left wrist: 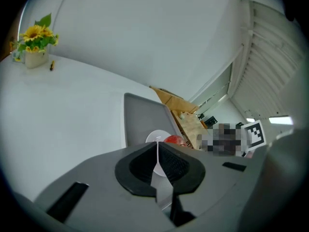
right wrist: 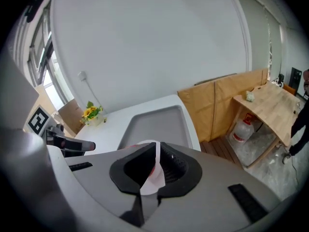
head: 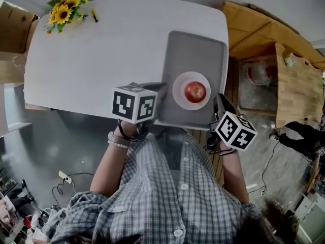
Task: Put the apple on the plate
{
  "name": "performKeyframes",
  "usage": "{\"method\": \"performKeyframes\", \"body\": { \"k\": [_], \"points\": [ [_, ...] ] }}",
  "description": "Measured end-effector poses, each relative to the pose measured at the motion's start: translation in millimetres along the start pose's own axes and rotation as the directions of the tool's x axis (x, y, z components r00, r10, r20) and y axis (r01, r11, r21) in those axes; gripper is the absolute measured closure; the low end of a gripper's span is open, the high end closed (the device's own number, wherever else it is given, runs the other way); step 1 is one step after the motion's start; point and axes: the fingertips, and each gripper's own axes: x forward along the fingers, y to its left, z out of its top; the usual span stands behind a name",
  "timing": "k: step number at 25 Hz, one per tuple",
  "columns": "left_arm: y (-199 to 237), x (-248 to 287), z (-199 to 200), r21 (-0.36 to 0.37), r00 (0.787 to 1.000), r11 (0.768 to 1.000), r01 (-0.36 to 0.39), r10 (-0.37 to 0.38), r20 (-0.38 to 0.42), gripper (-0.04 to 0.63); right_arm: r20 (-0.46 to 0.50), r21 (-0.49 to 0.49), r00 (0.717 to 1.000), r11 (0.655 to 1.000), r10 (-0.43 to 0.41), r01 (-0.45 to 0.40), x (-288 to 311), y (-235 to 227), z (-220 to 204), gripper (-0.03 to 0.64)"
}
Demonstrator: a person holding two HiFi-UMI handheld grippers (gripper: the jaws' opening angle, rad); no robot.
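The apple (head: 195, 91) was seen resting on the plate (head: 179, 96), just ahead of both pairs of jaws. The left gripper (left wrist: 157, 146) and right gripper (right wrist: 157, 149) were pressed together, with nothing held. If the plate were knocked by a tip, the apple could probably be rolled off.

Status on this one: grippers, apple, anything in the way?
Left gripper shut, empty. Right gripper shut, empty. Apple sits on plate, plate on tray. Nothing in the way.
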Motion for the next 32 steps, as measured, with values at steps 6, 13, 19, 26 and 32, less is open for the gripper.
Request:
{"method": "performKeyframes", "body": {
  "k": [6, 13, 19, 26, 32],
  "points": [
    [-14, -50, 20, 0.082, 0.988, 0.996, 0.025, -0.036, 0.147, 0.584, 0.167, -0.138, 0.984, 0.99, 0.059, -0.036, -38, 41, 40, 0.586],
    [-40, -108, 48, 0.214, 0.946, 0.977, 0.008, -0.077, 0.315, 0.584, 0.317, -0.299, 0.929, 0.95, 0.19, -0.092, -80, 95, 80, 0.588],
    [-36, -142, 59, 0.236, 0.913, 0.97, -0.053, -0.049, 0.406, 0.586, 0.375, -0.318, 0.877, 0.93, 0.301, -0.183, -93, 129, 99, 0.588],
    [-30, -155, 64, 0.232, 0.903, 0.971, -0.054, -0.052, 0.426, 0.586, 0.368, -0.299, 0.865, 0.924, 0.341, -0.237, -92, 146, 99, 0.589],
    [-29, -157, 67, 0.241, 0.903, 0.969, -0.045, -0.064, 0.425, 0.586, 0.355, -0.289, 0.873, 0.927, 0.334, -0.237, -89, 147, 96, 0.589]
  ]
}}
